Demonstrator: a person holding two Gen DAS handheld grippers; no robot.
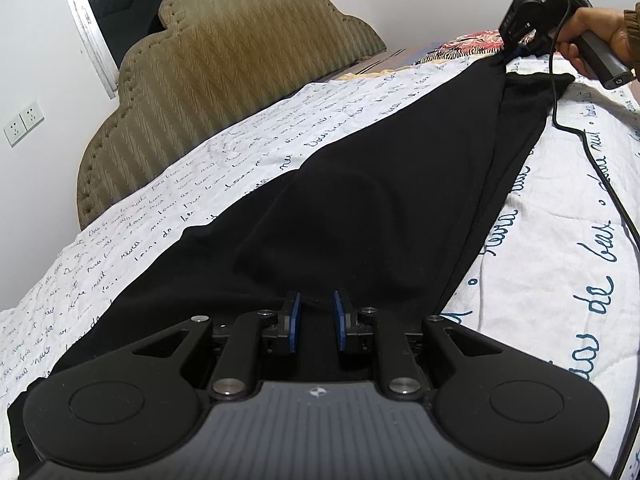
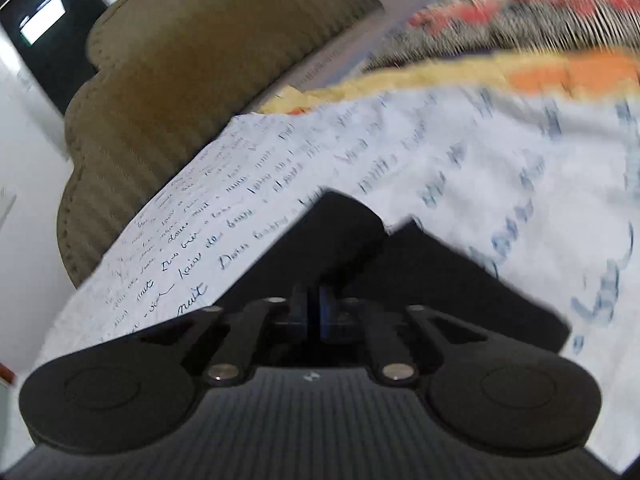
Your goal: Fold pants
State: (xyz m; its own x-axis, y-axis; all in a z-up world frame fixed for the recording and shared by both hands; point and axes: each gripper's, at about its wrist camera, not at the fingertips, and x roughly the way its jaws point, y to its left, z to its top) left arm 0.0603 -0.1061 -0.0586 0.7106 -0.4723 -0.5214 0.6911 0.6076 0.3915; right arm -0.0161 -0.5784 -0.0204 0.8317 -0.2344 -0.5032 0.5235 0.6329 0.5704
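One pair of black pants (image 1: 360,208) lies stretched across the bed, its matte, smooth knit fabric forming a long dark wedge that narrows toward the far corner. In your left wrist view, two layers show there: a lifted upper edge pulled taut and a lower leg end lying flat just beside it.

Your left gripper (image 1: 316,312) sits at the wide near end. Its two blue pads stand slightly apart with black cloth at and under them; whether they pinch it cannot be told.

Your right gripper (image 1: 510,46) is at the narrow far end, clenched on a bunched fold of the pants, which rises into a peak in front of its closed jaws in the right wrist view. Your hand (image 1: 596,36) wraps its grey handle, and one black cable (image 1: 592,152) trails from it over the bed.

The white quilted bedspread (image 1: 200,184), printed with blue cursive writing, leaves broad open room on both sides of the pants. Beyond its far edge stands one olive, scalloped, zigzag-stitched headboard (image 1: 224,64).
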